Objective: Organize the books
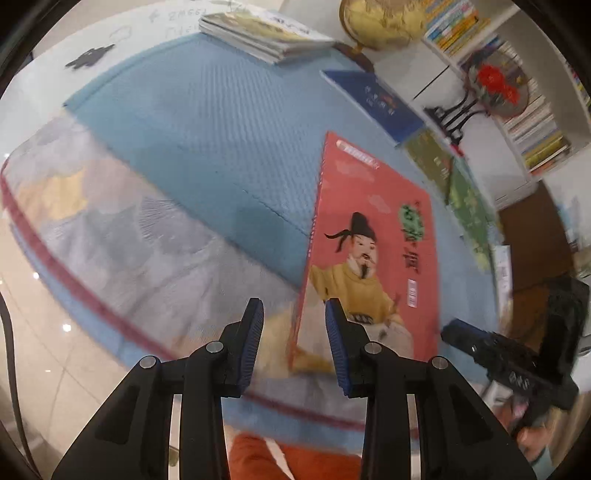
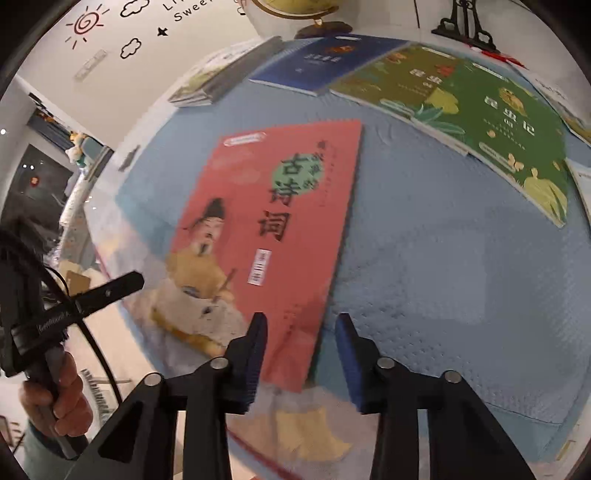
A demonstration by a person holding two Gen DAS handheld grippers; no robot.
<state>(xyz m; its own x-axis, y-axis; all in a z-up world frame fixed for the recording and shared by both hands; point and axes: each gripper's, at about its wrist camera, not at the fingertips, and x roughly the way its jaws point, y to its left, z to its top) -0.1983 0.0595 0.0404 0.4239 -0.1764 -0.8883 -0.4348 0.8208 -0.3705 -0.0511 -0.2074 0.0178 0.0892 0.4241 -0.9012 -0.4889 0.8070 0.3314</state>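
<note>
Red poetry book (image 2: 280,236) showing a smooth, slightly glossy paper cover, blue table mat (image 2: 443,266) beneath it looking quilted and matt, black gripper fingers (image 2: 251,354) looking like matt plastic with ribbed blue pads

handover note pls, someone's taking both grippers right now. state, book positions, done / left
Left gripper: open, empty, over the red book's near-left corner.
Right gripper: open, empty, over its near-right corner.
Red book lies flat on the blue mat, alone.
Blue book and two green books lie loose along the far edge.
Done: small stack at far left.
Left: red, blue and green books.
</note>
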